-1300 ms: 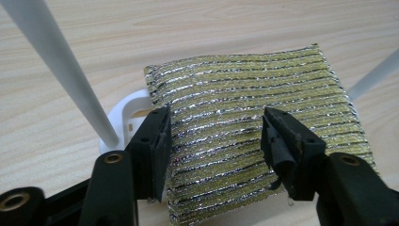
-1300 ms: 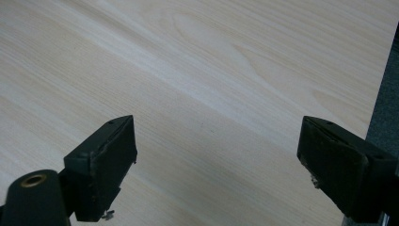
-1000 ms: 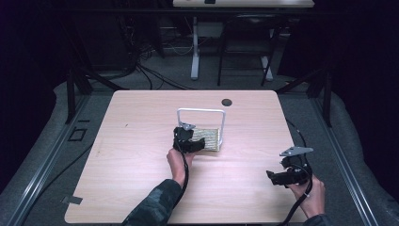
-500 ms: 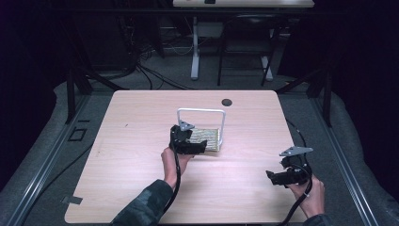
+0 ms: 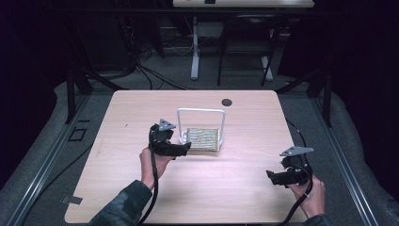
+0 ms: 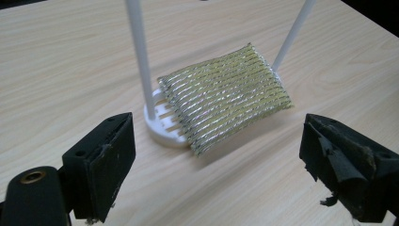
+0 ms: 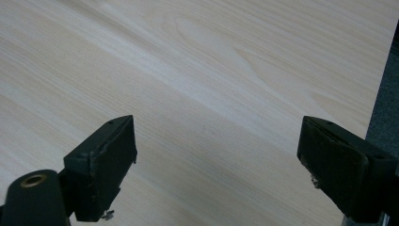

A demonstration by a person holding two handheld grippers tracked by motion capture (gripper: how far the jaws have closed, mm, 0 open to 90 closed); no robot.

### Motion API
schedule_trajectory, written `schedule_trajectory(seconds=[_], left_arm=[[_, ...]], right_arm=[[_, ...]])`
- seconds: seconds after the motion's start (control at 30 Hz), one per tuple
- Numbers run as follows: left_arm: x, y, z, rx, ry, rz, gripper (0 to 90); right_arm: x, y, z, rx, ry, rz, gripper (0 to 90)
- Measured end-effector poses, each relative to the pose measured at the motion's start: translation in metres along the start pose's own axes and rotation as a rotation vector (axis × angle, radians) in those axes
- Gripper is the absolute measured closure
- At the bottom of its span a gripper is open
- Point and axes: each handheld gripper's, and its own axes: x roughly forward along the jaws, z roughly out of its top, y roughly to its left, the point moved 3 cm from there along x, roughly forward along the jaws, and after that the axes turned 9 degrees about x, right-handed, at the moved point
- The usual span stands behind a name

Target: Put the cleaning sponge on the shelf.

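Left gripper [image 5: 186, 147] has backed off the gold woven pad [image 5: 203, 139] on the white wire stand [image 5: 201, 112], jaws open and empty; right gripper [image 5: 269, 174] idle, open.

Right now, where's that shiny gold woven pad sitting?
The gold pad lies mid-table on the white rack's base, under its arch, just ahead of the open left gripper.

White rack [image 6: 141, 56] top cut off by frame edge.
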Motion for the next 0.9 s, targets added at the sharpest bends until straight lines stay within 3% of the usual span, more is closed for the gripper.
schedule_trajectory(seconds=[0.1, 0.2, 0.6, 0.9], left_arm=[[-0.01, 0.006, -0.006, 0.009, 0.012, 0.006, 9.7], [-0.023, 0.014, -0.017, -0.006, 0.026, 0.017, 8.2], [-0.056, 0.025, -0.044, 0.017, 0.085, 0.026, 3.4], [-0.074, 0.033, -0.074, -0.013, 0.115, 0.039, 1.2]], right_arm=[[0.0, 0.001, 0.0, -0.006, 0.001, -0.001, 11.5], [-0.001, 0.001, 0.0, -0.003, 0.0, -0.004, 11.5], [-0.002, 0.004, 0.001, -0.009, 0.0, -0.011, 11.8], [-0.003, 0.005, 0.0, -0.014, 0.005, -0.015, 11.9]])
